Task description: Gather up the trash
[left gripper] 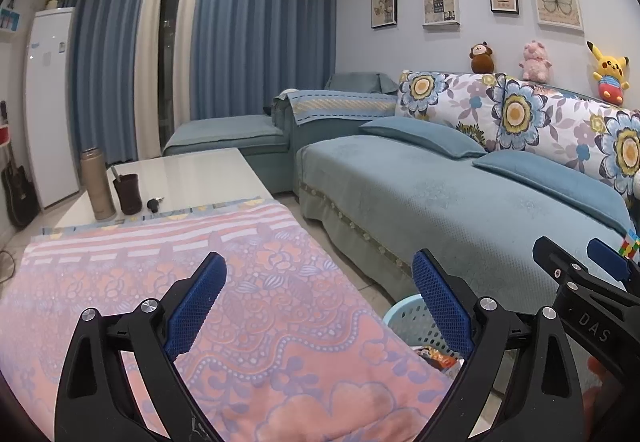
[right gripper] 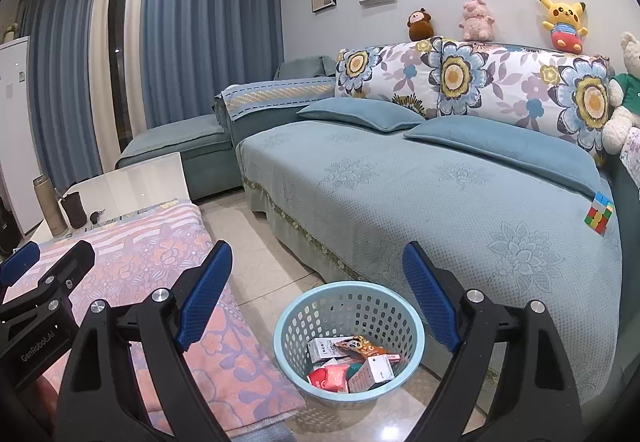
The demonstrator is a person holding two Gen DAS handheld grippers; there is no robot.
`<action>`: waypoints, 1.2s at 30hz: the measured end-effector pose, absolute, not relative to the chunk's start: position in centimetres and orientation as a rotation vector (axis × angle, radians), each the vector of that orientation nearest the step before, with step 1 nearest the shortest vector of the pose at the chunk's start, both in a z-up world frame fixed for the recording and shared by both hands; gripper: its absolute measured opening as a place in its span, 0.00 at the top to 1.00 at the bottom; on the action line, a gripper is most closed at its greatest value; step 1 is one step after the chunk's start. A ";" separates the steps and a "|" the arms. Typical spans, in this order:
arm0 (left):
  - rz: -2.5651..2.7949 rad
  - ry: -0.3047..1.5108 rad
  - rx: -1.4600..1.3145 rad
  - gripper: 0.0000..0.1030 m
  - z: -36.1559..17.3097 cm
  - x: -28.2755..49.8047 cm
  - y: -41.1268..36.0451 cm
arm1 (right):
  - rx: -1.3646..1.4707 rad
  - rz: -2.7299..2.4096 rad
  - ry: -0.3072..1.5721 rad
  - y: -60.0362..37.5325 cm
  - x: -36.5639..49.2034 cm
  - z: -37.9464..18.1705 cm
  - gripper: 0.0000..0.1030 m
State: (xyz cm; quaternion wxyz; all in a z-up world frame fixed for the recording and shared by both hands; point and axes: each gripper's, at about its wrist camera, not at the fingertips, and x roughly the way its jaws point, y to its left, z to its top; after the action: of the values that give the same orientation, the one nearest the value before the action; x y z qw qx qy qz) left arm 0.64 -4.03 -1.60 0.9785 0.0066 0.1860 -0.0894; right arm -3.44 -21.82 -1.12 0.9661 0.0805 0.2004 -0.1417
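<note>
Blue-padded, your right gripper [right gripper: 316,296] and left gripper [left gripper: 318,302] both stood spread wide, nothing between the jaws. Packets and small boxes of trash [right gripper: 352,362] lay in the pale blue basket [right gripper: 288,326] on the floor, between the pink-clothed table's edge [right gripper: 224,326] and the sofa [right gripper: 440,202].

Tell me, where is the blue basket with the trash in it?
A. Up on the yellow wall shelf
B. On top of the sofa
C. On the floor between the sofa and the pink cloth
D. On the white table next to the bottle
C: the basket stands on the tiled floor, with the sofa on one side and the pink cloth on the other, and packets lie inside it.
</note>
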 end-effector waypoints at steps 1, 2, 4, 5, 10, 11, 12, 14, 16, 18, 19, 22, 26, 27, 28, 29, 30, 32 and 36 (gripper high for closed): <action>-0.180 0.374 0.013 0.11 -1.6 0.6 -4.0 | 0.165 -0.288 0.406 -21.8 -3.5 -1.1 0.20; -0.181 0.374 0.013 0.11 -1.6 0.6 -4.0 | 0.166 -0.287 0.406 -21.8 -3.5 -1.1 0.20; -0.180 0.374 0.013 0.11 -1.6 0.7 -4.0 | 0.169 -0.287 0.408 -21.9 -3.5 -1.1 0.20; -0.181 0.375 0.013 0.11 -1.6 0.7 -4.0 | 0.171 -0.287 0.409 -21.9 -3.4 -1.1 0.20; -0.183 0.375 0.013 0.10 -1.6 0.7 -3.9 | 0.174 -0.287 0.409 -22.0 -3.4 -1.2 0.20; -0.183 0.375 0.014 0.10 -1.6 0.7 -3.9 | 0.174 -0.287 0.409 -22.0 -3.4 -1.2 0.20; -0.182 0.376 0.014 0.10 -1.6 0.7 -3.9 | 0.174 -0.286 0.408 -22.0 -3.4 -1.2 0.20; -0.189 0.378 0.013 0.10 -1.7 0.7 -3.9 | 0.173 -0.288 0.407 -21.9 -3.4 -1.1 0.20; -0.203 0.381 0.009 0.08 -1.8 0.6 -3.8 | 0.173 -0.288 0.406 -21.9 -3.4 -1.2 0.20; -0.200 0.376 0.015 0.08 -1.9 0.6 -3.8 | 0.173 -0.287 0.407 -21.9 -3.4 -1.2 0.20; -0.199 0.376 0.018 0.08 -2.0 0.5 -3.8 | 0.172 -0.288 0.406 -21.9 -3.4 -1.2 0.20; -0.201 0.381 0.018 0.08 -2.0 0.6 -3.7 | 0.173 -0.288 0.407 -21.9 -3.4 -1.2 0.20; -0.199 0.385 0.014 0.08 -2.2 0.8 -3.5 | 0.173 -0.288 0.407 -21.9 -3.4 -1.2 0.20; -0.199 0.385 0.014 0.08 -2.1 0.8 -3.5 | 0.173 -0.287 0.407 -21.9 -3.4 -1.2 0.20; -0.200 0.385 0.014 0.08 -2.1 0.8 -3.6 | 0.173 -0.287 0.407 -21.9 -3.4 -1.2 0.20; -0.199 0.385 0.015 0.08 -2.1 0.8 -3.6 | 0.174 -0.286 0.407 -21.9 -3.4 -1.2 0.20; -0.199 0.385 0.017 0.08 -2.1 0.8 -3.6 | 0.174 -0.286 0.407 -21.9 -3.4 -1.3 0.20; -0.199 0.384 0.019 0.08 -2.1 0.7 -3.6 | 0.174 -0.286 0.407 -21.8 -3.4 -1.3 0.20; -0.199 0.386 0.017 0.08 -2.1 0.7 -3.6 | 0.176 -0.286 0.407 -21.8 -3.4 -1.3 0.20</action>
State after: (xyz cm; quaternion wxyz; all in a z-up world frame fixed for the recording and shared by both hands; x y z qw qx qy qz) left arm 0.74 -3.63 -2.07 0.9765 0.0085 0.1916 -0.0986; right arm -3.38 -21.79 -1.29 0.9654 0.0868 0.2013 -0.1413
